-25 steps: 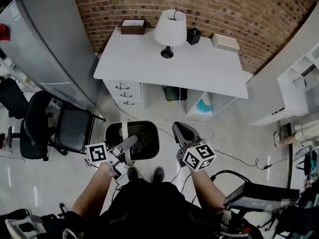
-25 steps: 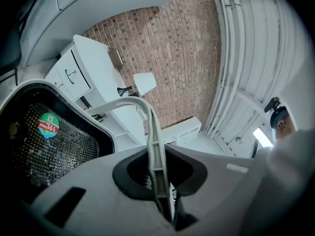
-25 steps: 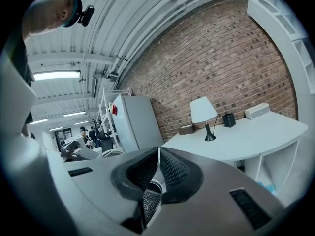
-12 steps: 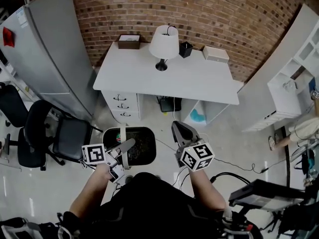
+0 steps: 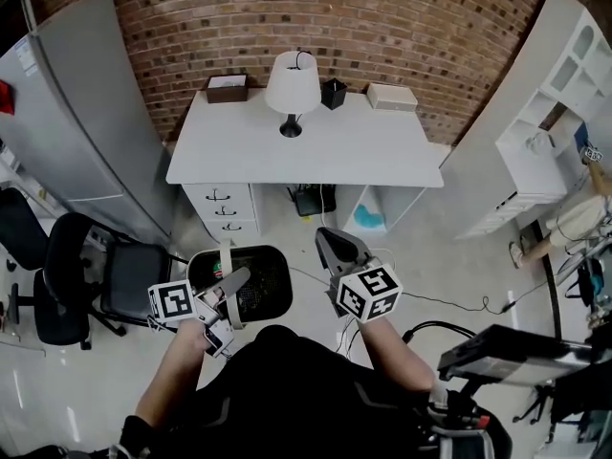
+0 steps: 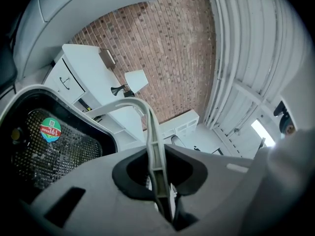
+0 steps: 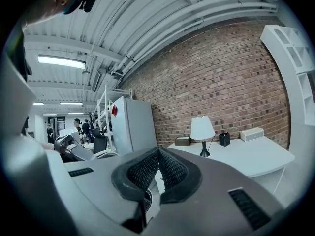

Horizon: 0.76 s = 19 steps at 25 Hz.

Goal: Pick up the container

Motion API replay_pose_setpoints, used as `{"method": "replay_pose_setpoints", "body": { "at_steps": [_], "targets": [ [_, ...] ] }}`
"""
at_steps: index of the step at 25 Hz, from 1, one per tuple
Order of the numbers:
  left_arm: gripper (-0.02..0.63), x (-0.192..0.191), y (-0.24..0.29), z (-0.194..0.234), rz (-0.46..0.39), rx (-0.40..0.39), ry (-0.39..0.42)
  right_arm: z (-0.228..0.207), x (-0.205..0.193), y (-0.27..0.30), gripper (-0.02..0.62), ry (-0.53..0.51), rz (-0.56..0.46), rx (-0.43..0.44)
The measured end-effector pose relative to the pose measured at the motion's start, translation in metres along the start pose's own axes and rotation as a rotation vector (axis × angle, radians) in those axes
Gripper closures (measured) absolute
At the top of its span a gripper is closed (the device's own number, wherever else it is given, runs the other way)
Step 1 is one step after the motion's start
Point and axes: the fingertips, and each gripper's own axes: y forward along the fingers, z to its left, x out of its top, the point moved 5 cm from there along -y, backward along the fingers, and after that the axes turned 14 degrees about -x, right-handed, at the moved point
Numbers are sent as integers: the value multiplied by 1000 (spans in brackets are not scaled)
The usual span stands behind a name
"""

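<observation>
One container (image 5: 258, 283): black mesh, white rim, one white handle (image 5: 226, 256). Held clear of the floor (image 5: 435, 256), before the drawer side of the one desk (image 5: 363, 146). Mouth upward; long axis left to right in the head view. Two grippers: left gripper (image 5: 241, 277) clamped on the handle; right gripper (image 5: 325, 237) with jaws together, empty, just right of the rim. Close on the left, a black chair (image 5: 120, 273); bare floor toward the desk and rightward.
</observation>
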Motion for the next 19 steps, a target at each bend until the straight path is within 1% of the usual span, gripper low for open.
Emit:
{"method": "replay_pose_setpoints", "body": {
  "at_steps": [5,13,19],
  "targets": [
    [561,-3,-3,0,10,10,3,-2,-1,-4,588,8,5,-16],
    [561,-5,-2,1,33,2,7,1,-2,-11,588,1,-4,-27],
    [561,-10,-2,0,29,12,-6,-4,-3,-19,588,-1,0,-46]
  ]
}}
